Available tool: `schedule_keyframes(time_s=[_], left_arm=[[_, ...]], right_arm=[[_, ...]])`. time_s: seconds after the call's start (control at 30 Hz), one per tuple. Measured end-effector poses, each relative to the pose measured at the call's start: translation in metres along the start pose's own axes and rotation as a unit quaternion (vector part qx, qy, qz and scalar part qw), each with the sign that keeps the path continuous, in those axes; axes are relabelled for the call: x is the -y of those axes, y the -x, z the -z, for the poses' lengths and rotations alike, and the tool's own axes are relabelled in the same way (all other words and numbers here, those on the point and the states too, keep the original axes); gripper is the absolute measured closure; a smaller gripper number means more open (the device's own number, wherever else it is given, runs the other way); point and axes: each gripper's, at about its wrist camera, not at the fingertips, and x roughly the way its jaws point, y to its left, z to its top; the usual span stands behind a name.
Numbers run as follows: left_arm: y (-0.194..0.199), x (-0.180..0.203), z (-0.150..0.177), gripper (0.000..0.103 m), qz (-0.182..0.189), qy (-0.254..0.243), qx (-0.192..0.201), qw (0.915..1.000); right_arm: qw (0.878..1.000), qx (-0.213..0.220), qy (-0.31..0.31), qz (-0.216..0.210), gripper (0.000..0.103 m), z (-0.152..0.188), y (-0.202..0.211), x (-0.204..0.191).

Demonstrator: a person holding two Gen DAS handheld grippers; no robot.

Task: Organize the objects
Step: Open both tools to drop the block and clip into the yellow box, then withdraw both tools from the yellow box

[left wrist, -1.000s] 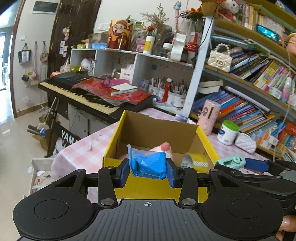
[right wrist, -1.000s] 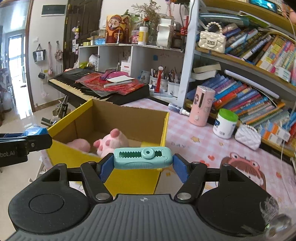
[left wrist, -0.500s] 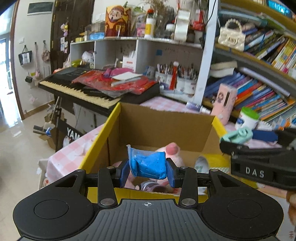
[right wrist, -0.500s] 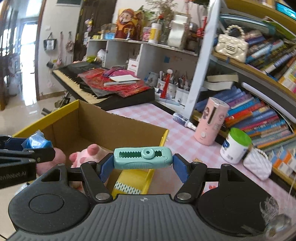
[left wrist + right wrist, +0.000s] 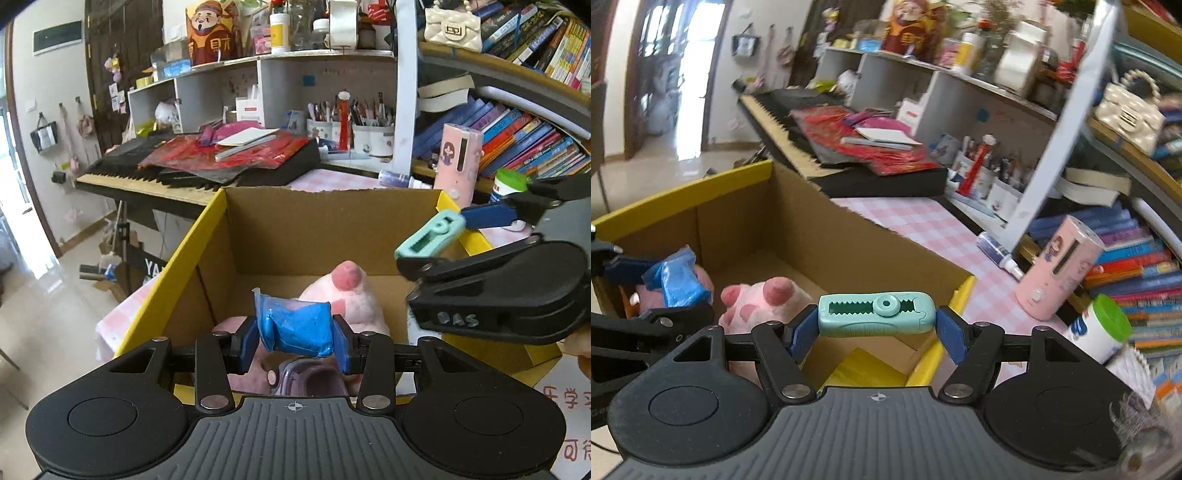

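A crumpled blue packet (image 5: 297,326) is clamped between the fingers (image 5: 248,341) of the left gripper (image 5: 295,343), above the open box (image 5: 332,225) and a pink plush (image 5: 349,295). A teal clip (image 5: 874,314) is pinched lengthwise by the right gripper (image 5: 875,330), over the box's right rim.

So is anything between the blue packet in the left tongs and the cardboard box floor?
Yes: the pink plush toy lies directly under the crinkled blue plastic packet held by the left tongs, inside the open yellow-rimmed cardboard box. Nothing covers the box opening.
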Motion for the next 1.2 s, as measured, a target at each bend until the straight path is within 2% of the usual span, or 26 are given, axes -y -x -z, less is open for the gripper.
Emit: schedule_keyframes(time_s=[0.13, 0.2, 0.27, 0.3, 0.47, 0.53, 0.77, 0.97, 1.2], left_arm=[[-0.001, 0.001, 0.0, 0.059, 0.002, -0.001, 0.002, 1.0], [0.001, 0.0, 0.0, 0.05, 0.0, -0.001, 0.004, 1.0], [0.006, -0.003, 0.001, 0.031, -0.005, 0.008, 0.016, 0.9998], [0.01, -0.006, 0.001, 0.029, 0.0, 0.018, 0.024, 0.9995], [0.025, -0.011, 0.001, 0.026, 0.011, 0.029, 0.046, 0.9985], [0.03, -0.012, 0.001, 0.022, 0.014, 0.029, 0.052, 0.9981], [0.054, -0.019, 0.006, 0.014, 0.024, 0.042, 0.076, 0.9959], [0.076, -0.03, 0.014, 0.01, 0.029, 0.057, 0.091, 0.9938], [0.098, -0.04, 0.026, 0.005, 0.029, 0.061, 0.095, 0.9933]], right_arm=[[1.0, -0.02, 0.022, -0.011, 0.037, -0.001, -0.011, -0.005], [0.999, -0.025, 0.028, -0.013, 0.037, -0.002, -0.013, -0.007], [0.999, -0.031, 0.026, -0.014, 0.037, -0.003, -0.016, -0.005], [0.999, -0.037, 0.02, -0.014, 0.037, -0.004, -0.018, -0.004], [0.999, -0.042, -0.009, -0.019, 0.036, -0.004, -0.015, -0.001], [0.999, -0.039, -0.012, -0.016, 0.035, -0.004, -0.011, -0.003], [0.999, -0.026, -0.041, 0.002, 0.027, -0.005, 0.012, -0.008], [0.995, 0.003, -0.092, 0.035, 0.022, 0.001, 0.048, -0.007], [0.984, 0.035, -0.149, 0.093, 0.018, 0.019, 0.103, -0.008]])
